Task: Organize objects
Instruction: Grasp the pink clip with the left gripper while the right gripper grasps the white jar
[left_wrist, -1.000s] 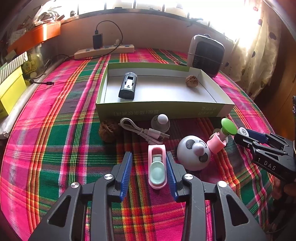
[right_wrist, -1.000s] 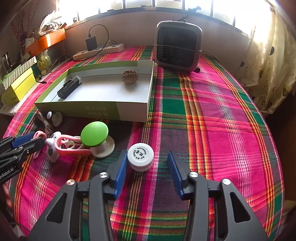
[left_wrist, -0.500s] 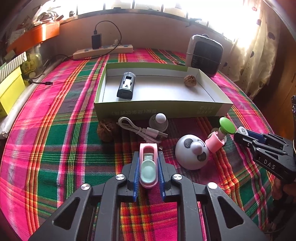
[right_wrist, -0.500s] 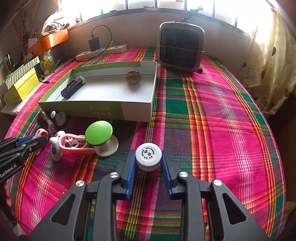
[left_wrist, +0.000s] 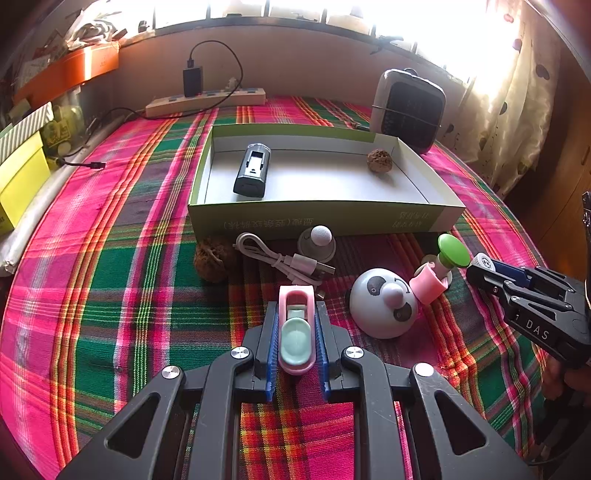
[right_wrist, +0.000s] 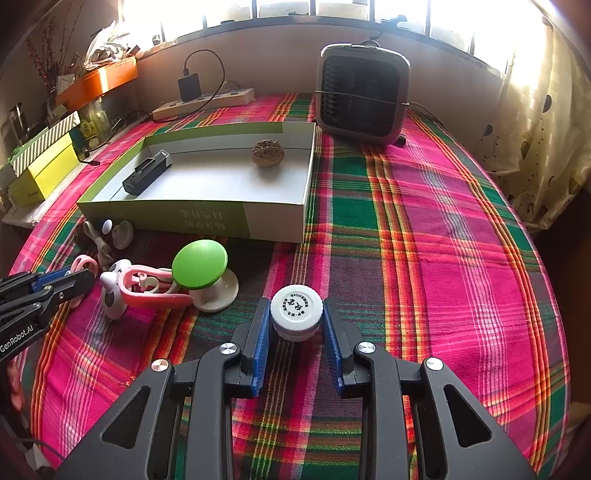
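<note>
Since a second ago both pairs of fingers, then spread wide, have been closed onto their objects; nothing else has been shifted.

Left wrist view: the left gripper (left_wrist: 296, 328) is clenched on a pink clip (left_wrist: 296, 328), held lengthwise between the blue pads, resting on the plaid cloth (left_wrist: 110, 295). Just ahead a white cable (left_wrist: 280, 258) is seen; ahead-right, a panda toy (left_wrist: 382, 304). Farther ahead lies the box (left_wrist: 325, 219).

Right wrist view: the right gripper (right_wrist: 296, 325) is clamped on a white jar (right_wrist: 296, 312), pads pressed against both sides. Ahead-left a green knob (right_wrist: 199, 264) is noted; the box (right_wrist: 207, 218) lies beyond it.
</note>
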